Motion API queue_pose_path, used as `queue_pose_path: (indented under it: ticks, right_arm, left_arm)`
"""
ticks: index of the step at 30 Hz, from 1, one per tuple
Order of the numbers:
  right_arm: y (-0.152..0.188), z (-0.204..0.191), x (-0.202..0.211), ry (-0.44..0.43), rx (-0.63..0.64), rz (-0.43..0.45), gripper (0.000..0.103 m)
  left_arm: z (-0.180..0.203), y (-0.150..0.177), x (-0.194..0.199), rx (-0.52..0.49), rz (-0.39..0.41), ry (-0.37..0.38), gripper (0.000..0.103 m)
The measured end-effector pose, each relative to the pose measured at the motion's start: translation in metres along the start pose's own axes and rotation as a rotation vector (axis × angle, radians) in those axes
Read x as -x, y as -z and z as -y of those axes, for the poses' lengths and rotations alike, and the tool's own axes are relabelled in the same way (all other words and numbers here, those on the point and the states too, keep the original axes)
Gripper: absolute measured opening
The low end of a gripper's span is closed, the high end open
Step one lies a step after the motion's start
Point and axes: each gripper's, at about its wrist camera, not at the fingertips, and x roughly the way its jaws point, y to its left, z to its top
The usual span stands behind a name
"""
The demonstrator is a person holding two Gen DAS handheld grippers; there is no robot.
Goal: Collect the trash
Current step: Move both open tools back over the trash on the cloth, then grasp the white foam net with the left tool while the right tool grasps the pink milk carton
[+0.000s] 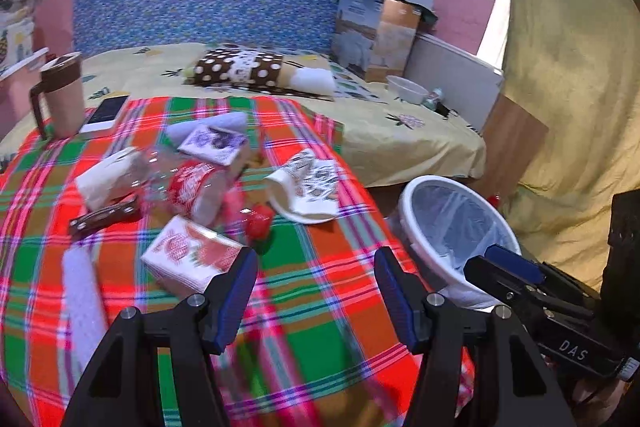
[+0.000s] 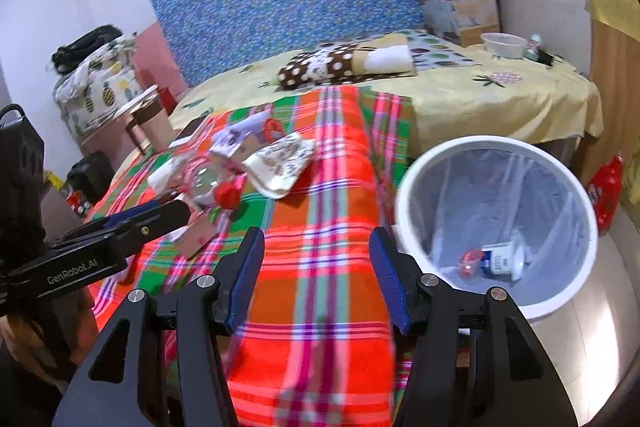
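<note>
Bottle (image 1: 192,187) lies flat, cap seemingly toward tools.

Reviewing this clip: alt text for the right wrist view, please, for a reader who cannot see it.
The right gripper hangs open and empty over a red, green and orange plaid cloth, beside a round white bin with a clear liner holding a small white cup and a red scrap. Farther back on the cloth lies mixed litter.

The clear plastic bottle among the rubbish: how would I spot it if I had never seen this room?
Start at the plaid cloth spread over the table in front of the bed, then look at the heap of litter near its middle. The plastic bottle lies on its side there, between the small cartons. It is the only see-through item, with a red label and a red cap.
</note>
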Motion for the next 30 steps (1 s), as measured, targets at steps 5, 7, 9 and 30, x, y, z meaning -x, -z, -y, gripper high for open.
queue_pose_path:
  ticks: [5, 7, 9, 30]
  right_arm:
    - [0.003, -0.018, -0.005, -0.049, 0.046, -0.026, 0.056]
    - [0.003, -0.024, -0.008, -0.062, 0.06, -0.035, 0.056]
    - [0.002, -0.029, -0.011, -0.071, 0.07, -0.045, 0.056]
    - [-0.002, -0.073, -0.046, -0.18, 0.19, -0.132, 0.056]
  left_arm:
    - [-0.025, 0.012, 0.012, 0.032, 0.003, -0.043, 0.061]
    - [-0.04, 0.017, 0.017, 0.065, -0.003, -0.057, 0.061]
    - [-0.049, 0.02, 0.022, 0.081, 0.003, -0.084, 0.061]
    - [-0.148, 0.044, 0.001, 0.242, -0.101, -0.293, 0.033]
